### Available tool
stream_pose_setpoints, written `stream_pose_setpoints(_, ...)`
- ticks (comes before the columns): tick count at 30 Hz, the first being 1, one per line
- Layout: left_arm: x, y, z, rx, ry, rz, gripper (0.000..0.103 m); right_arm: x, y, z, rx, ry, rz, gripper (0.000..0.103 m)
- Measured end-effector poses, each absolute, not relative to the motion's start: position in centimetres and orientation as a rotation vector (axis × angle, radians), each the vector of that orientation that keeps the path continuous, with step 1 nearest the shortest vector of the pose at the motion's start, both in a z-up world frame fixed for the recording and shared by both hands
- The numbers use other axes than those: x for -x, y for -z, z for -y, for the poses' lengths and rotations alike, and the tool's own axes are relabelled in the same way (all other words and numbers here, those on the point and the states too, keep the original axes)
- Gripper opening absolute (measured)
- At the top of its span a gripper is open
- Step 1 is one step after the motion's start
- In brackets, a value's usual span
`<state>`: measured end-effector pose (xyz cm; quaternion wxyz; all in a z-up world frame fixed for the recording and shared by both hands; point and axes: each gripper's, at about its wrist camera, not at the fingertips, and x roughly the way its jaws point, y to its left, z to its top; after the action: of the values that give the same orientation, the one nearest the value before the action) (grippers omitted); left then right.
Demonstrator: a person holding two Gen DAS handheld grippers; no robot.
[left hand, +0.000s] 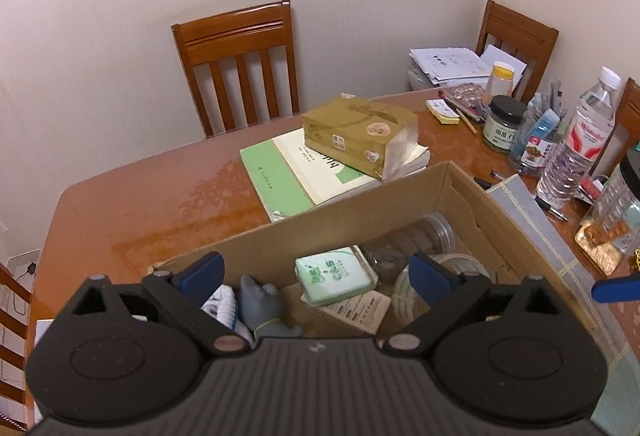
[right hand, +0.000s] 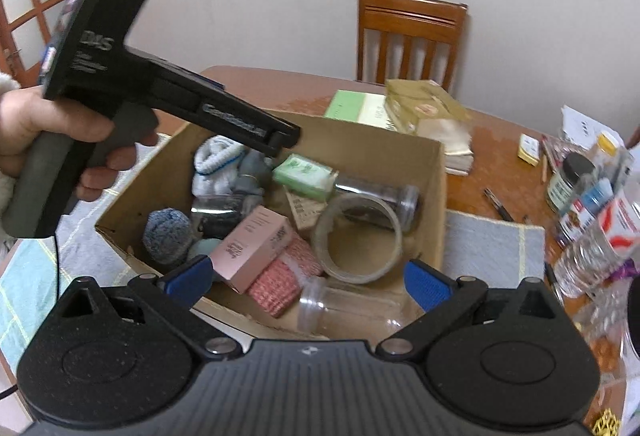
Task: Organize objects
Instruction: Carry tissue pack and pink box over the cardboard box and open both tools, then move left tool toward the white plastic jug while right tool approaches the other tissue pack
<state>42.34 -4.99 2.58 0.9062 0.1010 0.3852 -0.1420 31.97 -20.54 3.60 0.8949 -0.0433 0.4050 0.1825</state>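
Hovering wide open and empty over the cardboard box on the bench: left gripper above a green "C&S" pack, right gripper above a pink carton. Far right, "Wahaha" bottle; other labels illegible.

**Open box mouth, crowded right edge**

The box stands open at the top, so its mouth is free from above. Inside, the lower left of the right wrist frame is packed: pink carton, socks, tape ring and a lying jar. In the left wrist frame, bare table spreads at left. Books and tissue pack block the far side; bottle and jars crowd the right edge.
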Motion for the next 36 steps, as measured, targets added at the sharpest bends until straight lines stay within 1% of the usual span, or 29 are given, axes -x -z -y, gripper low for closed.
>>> stream_pose_setpoints(10, -37.2, -3.7, 4.3, -0.237, 0.272, -0.769, 0.101, -29.3, -2.8, 22.1, 0.068, -0.291, -0.851, 0.103)
stream_pose_setpoints(17, -31.7, -3.9, 2.8, -0.237, 0.232, -0.766, 0.102, -26.3, -0.3, 23.1, 0.04, -0.214, -0.881, 0.103)
stream_pose_setpoints(27, -25.7, -1.6, 1.6, -0.175, 0.174, -0.803, 0.102, -24.2, 3.3, 23.0, 0.046, -0.19, -0.946, 0.103)
stream_pose_setpoints(36, -23.3, 0.7, 1.0, -0.134, 0.112, -0.837, 0.102, -25.1, 7.2, 22.4, 0.057, -0.221, -0.958, 0.103)
